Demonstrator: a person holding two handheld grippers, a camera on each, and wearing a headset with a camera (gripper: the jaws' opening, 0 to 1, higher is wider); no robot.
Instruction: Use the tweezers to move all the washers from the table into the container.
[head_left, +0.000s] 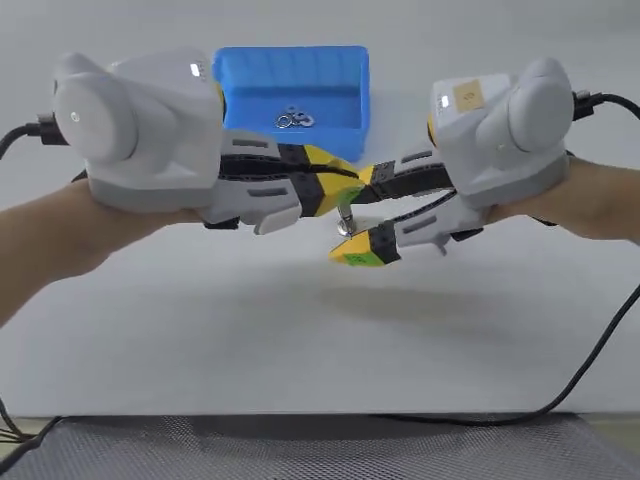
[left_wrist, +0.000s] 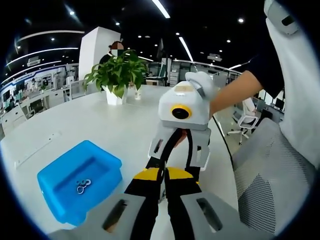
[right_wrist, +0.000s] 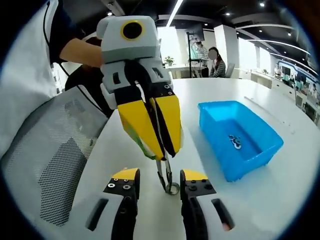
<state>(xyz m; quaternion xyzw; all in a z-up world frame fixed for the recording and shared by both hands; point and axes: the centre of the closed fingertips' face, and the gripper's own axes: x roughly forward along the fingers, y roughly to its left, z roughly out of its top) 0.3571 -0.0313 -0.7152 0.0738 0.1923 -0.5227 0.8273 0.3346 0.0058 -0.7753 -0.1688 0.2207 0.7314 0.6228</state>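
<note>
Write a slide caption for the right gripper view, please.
The left gripper holds tweezers gripping a washer between the open jaws of the right gripper, blue container nearby.

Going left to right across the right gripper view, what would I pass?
grey mesh surface → left gripper, shut on the tweezers → blue container

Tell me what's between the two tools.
Right gripper view: the tweezers, gripped by the left tool, a washer at their tips, between the open jaws of the right tool.
</note>
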